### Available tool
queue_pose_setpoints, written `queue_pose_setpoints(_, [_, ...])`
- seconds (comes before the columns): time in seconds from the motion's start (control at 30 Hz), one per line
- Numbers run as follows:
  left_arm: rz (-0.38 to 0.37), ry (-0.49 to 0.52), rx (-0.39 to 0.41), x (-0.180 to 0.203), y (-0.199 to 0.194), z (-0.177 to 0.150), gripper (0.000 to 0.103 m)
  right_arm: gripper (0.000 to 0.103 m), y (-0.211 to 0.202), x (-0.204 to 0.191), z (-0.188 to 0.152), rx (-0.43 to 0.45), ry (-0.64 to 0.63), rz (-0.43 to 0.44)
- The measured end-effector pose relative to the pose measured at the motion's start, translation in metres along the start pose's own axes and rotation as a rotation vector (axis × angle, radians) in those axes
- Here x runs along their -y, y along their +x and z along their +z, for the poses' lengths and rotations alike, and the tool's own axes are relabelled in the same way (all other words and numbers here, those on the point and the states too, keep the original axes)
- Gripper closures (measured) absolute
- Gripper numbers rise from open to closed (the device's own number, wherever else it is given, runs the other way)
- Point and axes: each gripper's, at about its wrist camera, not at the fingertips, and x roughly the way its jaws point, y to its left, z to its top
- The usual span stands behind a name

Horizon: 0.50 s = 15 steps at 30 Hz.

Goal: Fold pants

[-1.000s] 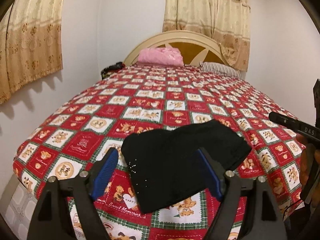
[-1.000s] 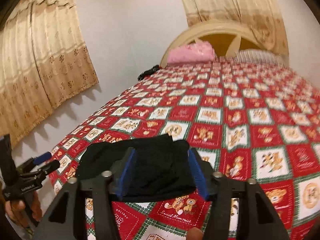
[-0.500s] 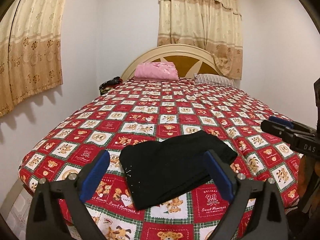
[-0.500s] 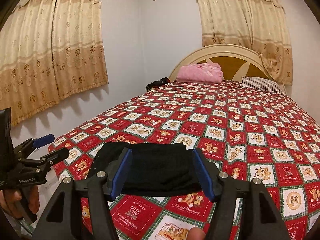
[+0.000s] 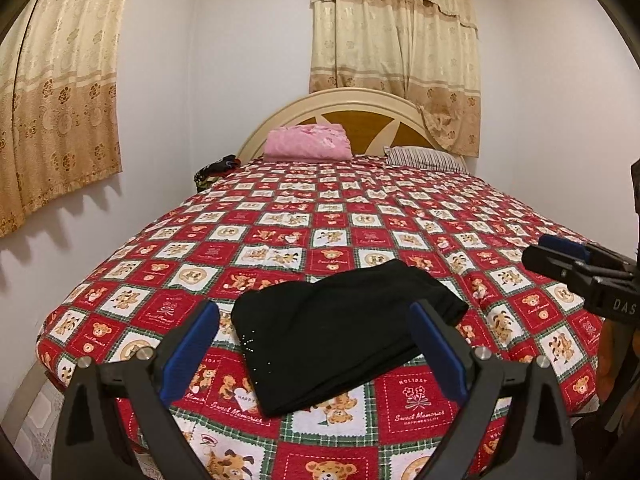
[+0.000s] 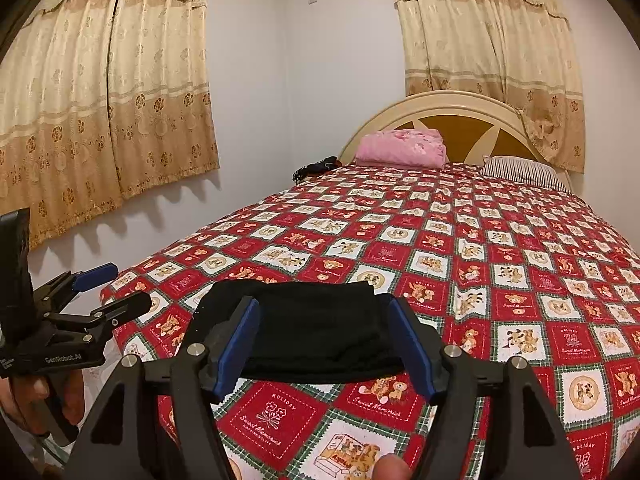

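Left wrist view: folded black pants [image 5: 340, 328] lie on the bedspread [image 5: 360, 216] beyond the spread, empty left claw [image 5: 316, 344].

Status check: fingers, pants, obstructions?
Left gripper open, empty, just widened. Right gripper open, empty. Black pants folded flat on bedspread, untouched. Nothing in the way.

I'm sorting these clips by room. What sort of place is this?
A home bedroom, most likely: a bed with a teddy-bear patchwork cover, an arched headboard with pillows against it, and curtains on the windows. Folded black pants lie on the bed.
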Motion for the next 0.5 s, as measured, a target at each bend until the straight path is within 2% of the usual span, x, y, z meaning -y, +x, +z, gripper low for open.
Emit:
queue_pose_setpoints(0.3, [-0.002, 0.0, -0.009, 0.0029, 0.0036, 0.0009, 0.001, 0.034, -0.0005, 0.0024, -0.0007, -0.001, 0.001, -0.005])
queue_pose_setpoints(0.5, [0.007, 0.007, 0.016, 0.0045, 0.0011, 0.0066, 0.001, 0.034, -0.0043, 0.0035, 0.0027, 0.01, -0.008, -0.013])
